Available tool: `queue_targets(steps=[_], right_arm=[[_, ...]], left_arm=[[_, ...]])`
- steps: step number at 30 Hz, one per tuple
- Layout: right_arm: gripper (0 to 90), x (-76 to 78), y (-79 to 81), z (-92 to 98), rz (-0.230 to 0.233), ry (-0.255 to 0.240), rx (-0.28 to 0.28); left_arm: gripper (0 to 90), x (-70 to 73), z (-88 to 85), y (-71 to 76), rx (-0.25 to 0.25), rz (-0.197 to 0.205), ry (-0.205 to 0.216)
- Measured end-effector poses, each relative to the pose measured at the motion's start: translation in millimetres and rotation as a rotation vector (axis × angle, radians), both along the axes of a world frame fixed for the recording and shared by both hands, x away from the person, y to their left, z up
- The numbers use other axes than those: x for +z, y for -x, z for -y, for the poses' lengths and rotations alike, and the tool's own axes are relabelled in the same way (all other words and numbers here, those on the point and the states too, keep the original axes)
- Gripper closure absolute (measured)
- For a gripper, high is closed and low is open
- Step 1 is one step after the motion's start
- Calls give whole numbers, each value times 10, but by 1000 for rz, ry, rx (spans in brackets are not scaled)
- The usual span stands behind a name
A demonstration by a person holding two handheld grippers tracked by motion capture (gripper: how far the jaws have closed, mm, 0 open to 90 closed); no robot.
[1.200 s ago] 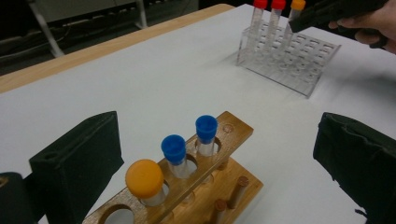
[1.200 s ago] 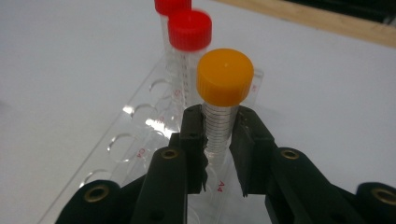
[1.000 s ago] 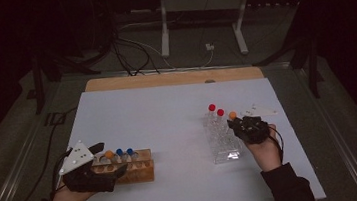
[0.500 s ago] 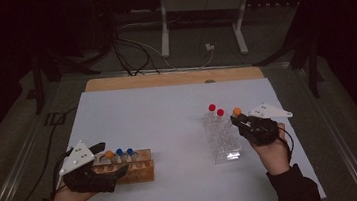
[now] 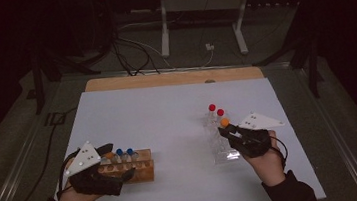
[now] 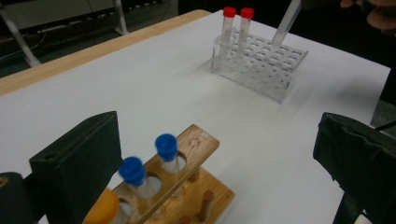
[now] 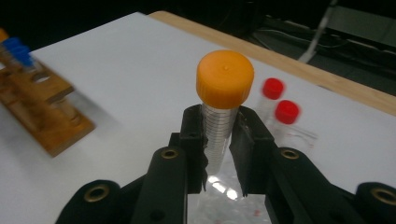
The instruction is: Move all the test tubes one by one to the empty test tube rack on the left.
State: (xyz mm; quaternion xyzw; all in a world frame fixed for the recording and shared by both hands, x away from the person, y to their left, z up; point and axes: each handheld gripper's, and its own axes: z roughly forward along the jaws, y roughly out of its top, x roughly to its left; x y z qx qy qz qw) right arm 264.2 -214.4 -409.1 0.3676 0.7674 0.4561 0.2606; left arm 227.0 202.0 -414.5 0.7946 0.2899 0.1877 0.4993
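Note:
My right gripper (image 5: 231,132) (image 7: 218,135) is shut on a clear tube with an orange cap (image 5: 224,122) (image 7: 225,79). It holds the tube tilted above a clear plastic rack (image 5: 222,151) (image 6: 275,70). Two red-capped tubes (image 5: 212,108) (image 6: 229,18) stand at that rack's far end. At the left, my left gripper (image 5: 118,161) (image 6: 219,163) is open, one jaw on each side of a wooden rack (image 5: 133,166) (image 6: 196,144). This rack holds two blue-capped tubes (image 5: 124,152) (image 6: 166,145) and an orange-capped one (image 5: 109,156) (image 6: 102,210).
White paper (image 5: 168,116) covers the table, and a wooden strip (image 5: 174,78) runs along its far edge. A metal stand (image 5: 202,7) and cables (image 5: 131,50) lie on the dark floor beyond. The two racks sit well apart.
The right hand has turned, so its grey plate now shows at the right. The orange-capped tube has shifted slightly left and down over the clear rack. The left gripper has stayed put.

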Motion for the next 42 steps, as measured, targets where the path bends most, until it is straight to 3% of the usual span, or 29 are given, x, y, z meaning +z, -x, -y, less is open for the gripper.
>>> queue_targets(steps=[19, 35, 42], right_arm=[[754, -115, 191, -400, -43, 50, 164], [754, -195, 367, -658, -72, 75, 278], [754, -238, 442, -768, -87, 83, 329]], left_arm=[[19, 96, 401, 43, -104, 12, -4], [24, 10, 839, 25, -219, -8, -16], [81, -29, 989, 10, -256, -11, -14]])
